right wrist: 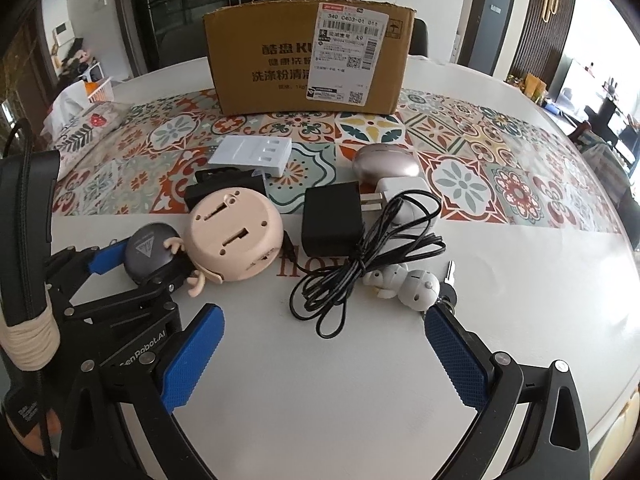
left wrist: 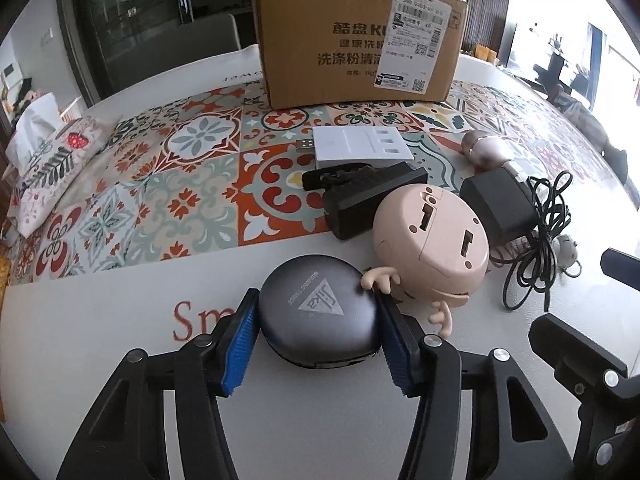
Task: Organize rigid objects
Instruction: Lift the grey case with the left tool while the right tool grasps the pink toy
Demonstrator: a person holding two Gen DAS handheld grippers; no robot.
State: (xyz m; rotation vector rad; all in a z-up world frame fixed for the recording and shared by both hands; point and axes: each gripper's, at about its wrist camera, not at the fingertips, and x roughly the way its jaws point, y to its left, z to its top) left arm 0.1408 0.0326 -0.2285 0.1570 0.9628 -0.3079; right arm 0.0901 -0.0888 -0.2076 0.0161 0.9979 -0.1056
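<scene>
You have bright daylight flooding in from the right of both frames, where the windows (left wrist: 560, 20) blow out to pure white. The worktop (right wrist: 360, 380) picks up a pale sheen along its right edge. Shadows under the things are soft and short. Both fisheye views bend straight lines hard toward the corners, which fall off into black. The middle is sharp; the far room is hazy.

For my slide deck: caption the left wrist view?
Left gripper clamps round grey case beside pink figurine, cardboard box behind.
</scene>
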